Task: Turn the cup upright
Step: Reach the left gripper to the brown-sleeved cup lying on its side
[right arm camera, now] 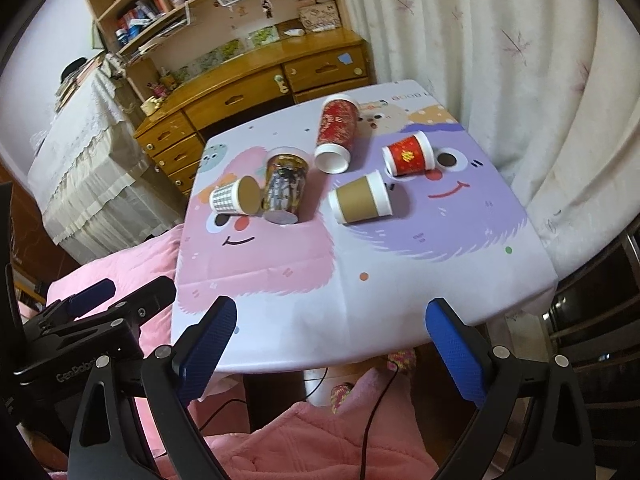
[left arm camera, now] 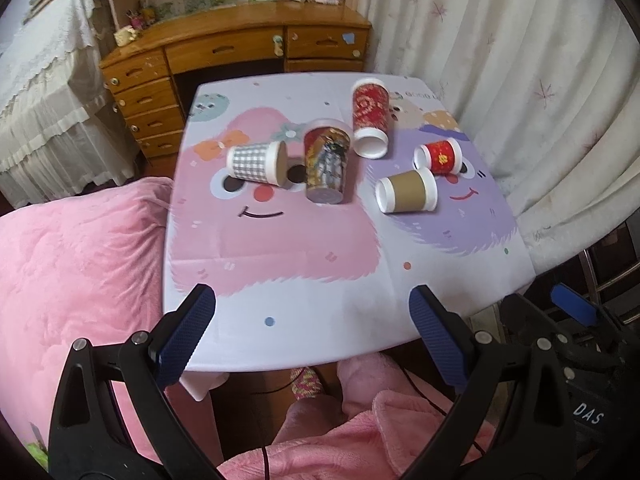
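Several paper cups lie on their sides on the small table with a cartoon cloth. A grey checked cup lies at the left, next to a tall picture cup. A tall red patterned cup lies behind. A small red cup and a brown cup lie at the right. My left gripper and right gripper are open and empty, near the table's front edge, apart from the cups.
A wooden desk with drawers stands behind the table. White curtains hang at the right. A pink blanket lies at the left and over the person's lap. The left gripper shows in the right wrist view.
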Available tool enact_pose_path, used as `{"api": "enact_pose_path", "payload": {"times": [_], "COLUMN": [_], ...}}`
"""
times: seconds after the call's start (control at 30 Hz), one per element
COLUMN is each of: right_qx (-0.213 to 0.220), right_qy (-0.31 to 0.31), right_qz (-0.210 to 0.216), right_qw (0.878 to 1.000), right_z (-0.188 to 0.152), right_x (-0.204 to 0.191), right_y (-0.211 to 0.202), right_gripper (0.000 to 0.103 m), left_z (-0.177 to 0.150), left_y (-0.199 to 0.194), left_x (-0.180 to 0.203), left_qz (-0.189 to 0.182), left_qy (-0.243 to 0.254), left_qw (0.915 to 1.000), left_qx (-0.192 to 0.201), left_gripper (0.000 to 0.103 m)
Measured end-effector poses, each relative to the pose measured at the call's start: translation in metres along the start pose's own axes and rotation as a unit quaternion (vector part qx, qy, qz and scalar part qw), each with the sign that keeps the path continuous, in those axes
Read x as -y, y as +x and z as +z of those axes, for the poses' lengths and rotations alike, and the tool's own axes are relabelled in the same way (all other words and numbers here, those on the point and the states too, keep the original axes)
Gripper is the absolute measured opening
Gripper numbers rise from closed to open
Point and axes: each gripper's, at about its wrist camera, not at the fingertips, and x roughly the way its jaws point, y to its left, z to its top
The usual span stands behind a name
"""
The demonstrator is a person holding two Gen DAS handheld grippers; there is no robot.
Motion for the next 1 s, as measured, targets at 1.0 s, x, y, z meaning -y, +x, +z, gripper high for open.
{"api": "enact_pose_path", "payload": {"times": [1.0], "right_qx": [-0.272], "right_qy": [0.172], "right_qz": [-0.014], "right_qw": [0.947], "right_z": [0.136], "right_x": [0.223], "right_y": [0.242], "right_gripper": [0.097], "left_z": [0.122], "left_y": [0.251], "left_x": [0.167], "left_qz": [-0.009], "left_qy": [0.267], "left_qw": [0.9533], "left_qx": [-0.141], "left_gripper": [0.096]}}
